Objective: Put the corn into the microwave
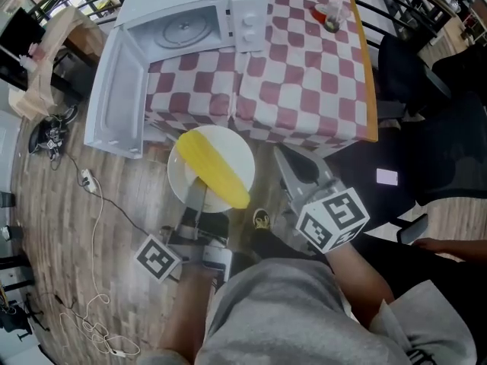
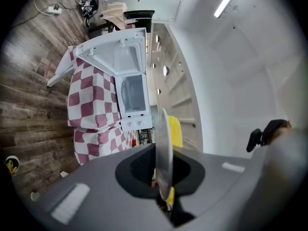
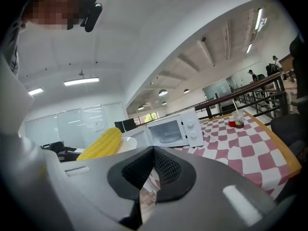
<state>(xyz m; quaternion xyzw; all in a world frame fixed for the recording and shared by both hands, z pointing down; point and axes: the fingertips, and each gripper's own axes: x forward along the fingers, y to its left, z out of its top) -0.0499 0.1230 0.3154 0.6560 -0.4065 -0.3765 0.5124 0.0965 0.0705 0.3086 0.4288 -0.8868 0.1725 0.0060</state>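
Short of the open microwave — corn on plate.
The left tongs clamp the plate rim so the corn rides level just ahead; right tongs closed, empty — free alongside.

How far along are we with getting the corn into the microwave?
Done: the door of the white microwave is open. In hand: left gripper clamps the round white plate carrying the yellow corn cob, short of the checkered table. Left: set it inside.
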